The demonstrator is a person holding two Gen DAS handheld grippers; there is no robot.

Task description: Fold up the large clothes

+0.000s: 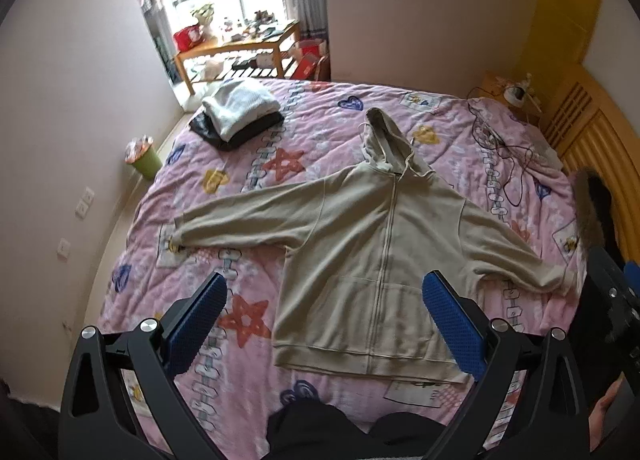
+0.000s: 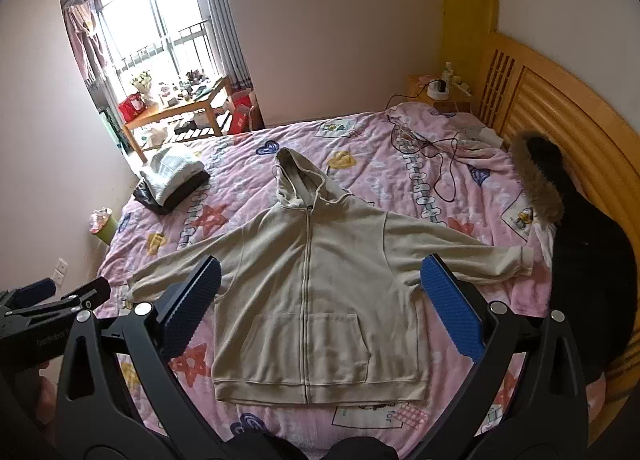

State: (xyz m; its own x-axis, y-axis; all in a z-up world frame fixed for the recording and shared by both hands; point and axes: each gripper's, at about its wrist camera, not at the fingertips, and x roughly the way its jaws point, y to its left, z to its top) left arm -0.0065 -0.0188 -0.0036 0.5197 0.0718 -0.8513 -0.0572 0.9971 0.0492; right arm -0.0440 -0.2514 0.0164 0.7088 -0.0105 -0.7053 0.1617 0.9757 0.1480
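A beige zip hoodie [image 1: 360, 244] [image 2: 320, 292] lies flat and face up on the pink bedspread [image 1: 248, 312] [image 2: 400, 179], sleeves spread to both sides and hood pointing away. My left gripper [image 1: 326, 296] hovers open above its lower left part, blue pads wide apart and holding nothing. My right gripper [image 2: 320, 280] also stands open above the hoodie's body, empty. The left gripper's black frame [image 2: 52, 296] shows at the left edge of the right wrist view.
A stack of folded clothes [image 1: 240, 111] [image 2: 172, 179], white on black, sits at the bed's far left. A black coat with a fur collar [image 2: 568, 219] lies by the wooden headboard [image 2: 560, 99]. Cables [image 2: 436, 155] trail over the far right. A green bin [image 1: 142, 157] stands on the floor.
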